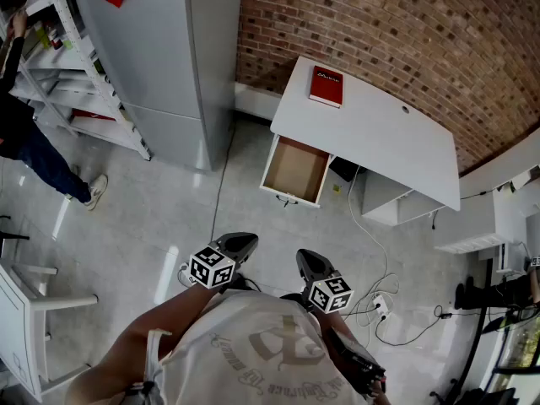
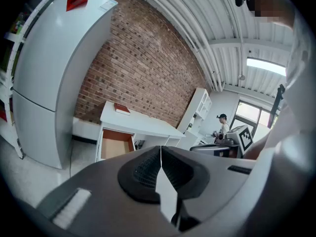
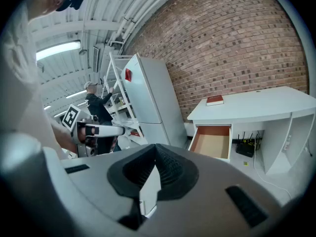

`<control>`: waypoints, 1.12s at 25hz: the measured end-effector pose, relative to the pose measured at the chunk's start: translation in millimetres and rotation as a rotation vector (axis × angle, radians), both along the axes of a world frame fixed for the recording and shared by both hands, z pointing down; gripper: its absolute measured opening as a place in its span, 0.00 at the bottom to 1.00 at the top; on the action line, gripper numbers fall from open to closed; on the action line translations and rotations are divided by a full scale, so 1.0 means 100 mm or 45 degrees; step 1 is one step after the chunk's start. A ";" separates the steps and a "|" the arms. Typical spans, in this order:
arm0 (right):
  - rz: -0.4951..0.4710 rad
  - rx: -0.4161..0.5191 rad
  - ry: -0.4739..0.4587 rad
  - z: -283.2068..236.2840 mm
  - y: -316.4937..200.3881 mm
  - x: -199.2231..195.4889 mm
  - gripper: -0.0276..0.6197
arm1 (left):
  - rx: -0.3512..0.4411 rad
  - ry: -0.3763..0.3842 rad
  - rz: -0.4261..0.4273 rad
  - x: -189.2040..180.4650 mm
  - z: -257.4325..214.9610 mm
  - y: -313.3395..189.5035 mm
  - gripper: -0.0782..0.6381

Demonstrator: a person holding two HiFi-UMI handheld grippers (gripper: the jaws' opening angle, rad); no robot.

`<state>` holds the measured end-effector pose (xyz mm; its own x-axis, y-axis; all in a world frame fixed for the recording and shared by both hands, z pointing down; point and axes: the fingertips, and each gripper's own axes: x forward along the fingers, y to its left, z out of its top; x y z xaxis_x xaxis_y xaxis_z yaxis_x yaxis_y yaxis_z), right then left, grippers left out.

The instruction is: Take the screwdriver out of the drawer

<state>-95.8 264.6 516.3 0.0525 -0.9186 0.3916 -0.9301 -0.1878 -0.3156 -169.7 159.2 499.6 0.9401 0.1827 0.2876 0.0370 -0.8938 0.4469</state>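
Plainly the reach has not begun: the left gripper [image 1: 243,241] and the right gripper [image 1: 304,258] hang close to the person's chest, each with its jaws pressed together on nothing, well apart from the drawer [image 1: 295,169]. That drawer stands pulled out from under the front edge of the white desk [image 1: 380,133], at the end where a red book [image 1: 326,86] lies near the back corner. Its tan bottom looks bare in every view, so the screwdriver cannot be made out; it may lie hidden toward the back, under the desk top. To do this step well, I judge the person should walk up to the open front, look straight down into the drawer to find the tool, part one gripper's jaws before lowering it, and take the handle across its width. The desk stands against a brick wall [image 1: 380,24]. A grey fridge [image 1: 160,57] rises beside it, a power strip [image 1: 380,305] lies on the pale glossy floor [image 1: 169,209], and another person [image 1: 25,142] works at a shelving rack [image 1: 76,74].
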 end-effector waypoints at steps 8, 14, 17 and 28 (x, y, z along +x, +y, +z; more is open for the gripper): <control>0.018 0.033 0.035 -0.13 0.17 0.11 0.05 | 0.050 0.006 -0.009 0.05 -0.05 0.14 0.12; 0.037 0.021 0.027 -0.09 0.30 0.14 0.05 | 0.037 -0.023 -0.011 0.09 -0.01 0.20 0.12; 0.077 0.028 0.022 -0.07 0.35 0.21 0.05 | 0.058 -0.021 0.016 0.13 -0.01 0.24 0.12; 0.125 0.032 0.004 -0.03 0.27 0.19 0.05 | 0.044 -0.041 0.020 0.04 0.07 0.14 0.12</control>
<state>-76.8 291.3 513.1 0.1442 -0.9186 0.3680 -0.9087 -0.2702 -0.3183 -165.4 173.4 506.7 0.9274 0.1871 0.3240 0.0374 -0.9081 0.4171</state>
